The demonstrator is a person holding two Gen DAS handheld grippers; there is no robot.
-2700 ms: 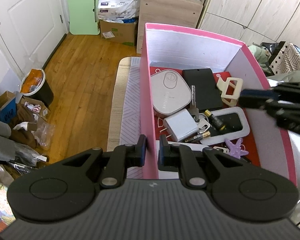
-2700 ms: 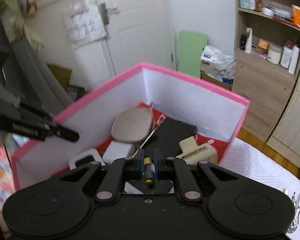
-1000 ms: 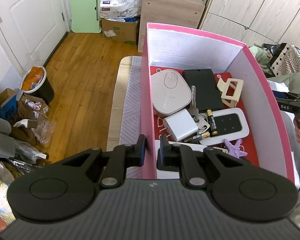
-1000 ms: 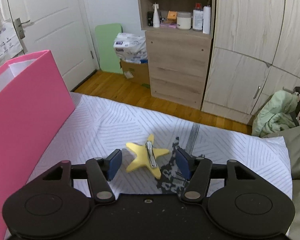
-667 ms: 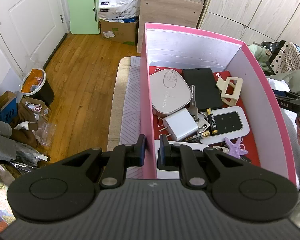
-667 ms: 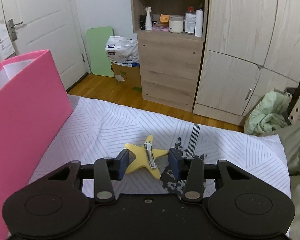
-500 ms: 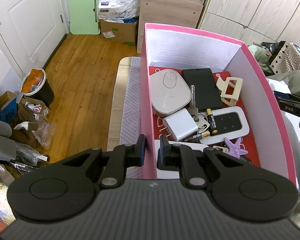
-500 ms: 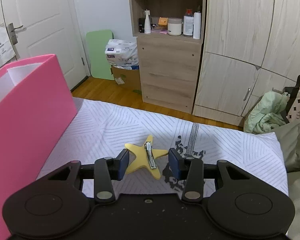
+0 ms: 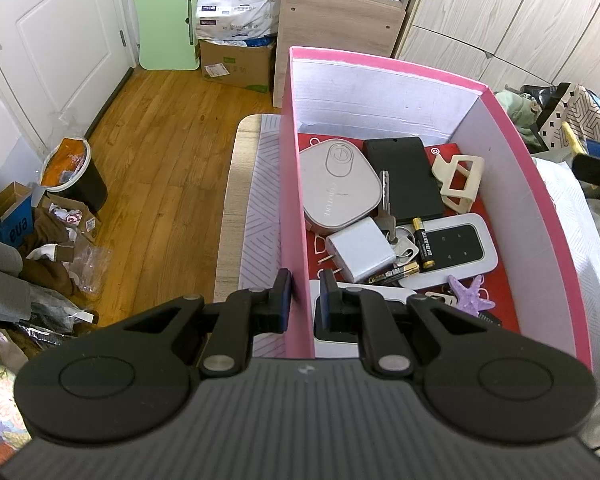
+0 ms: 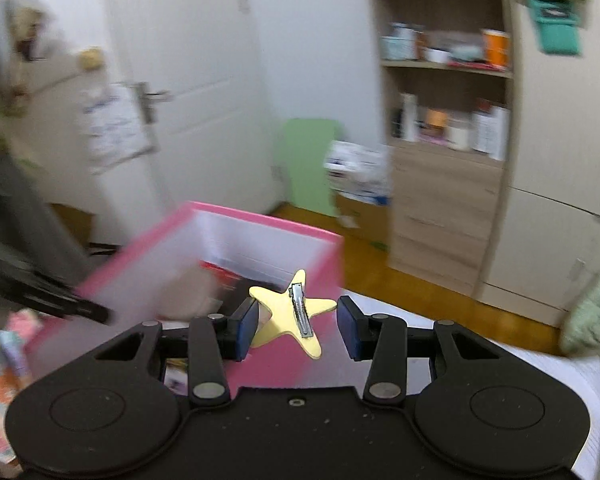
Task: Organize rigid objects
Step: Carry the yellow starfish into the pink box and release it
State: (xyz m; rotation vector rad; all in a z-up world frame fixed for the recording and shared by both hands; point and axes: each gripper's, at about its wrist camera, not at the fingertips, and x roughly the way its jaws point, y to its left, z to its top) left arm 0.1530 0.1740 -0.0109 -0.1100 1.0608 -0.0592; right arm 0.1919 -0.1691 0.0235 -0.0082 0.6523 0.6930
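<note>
Two grippers work over a white striped surface [image 9: 260, 216] beside wood flooring [image 9: 156, 152] and a wardrobe [image 10: 560, 200]. The left gripper [image 9: 303, 296] pinches the pink box [image 9: 296, 200] wall; the right gripper [image 10: 297, 326] carries a yellow star hair clip [image 10: 290, 316], lifted before that box, jaws pinching its points.

White door [image 9: 56, 40], green board [image 9: 166, 20], wooden cabinet [image 9: 336, 36].

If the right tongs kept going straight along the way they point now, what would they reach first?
Probably the pink box: its near wall and rim fill the view just past the right tongs, which carry the yellow star hair clip. Blur leaves depth uncertain.
</note>
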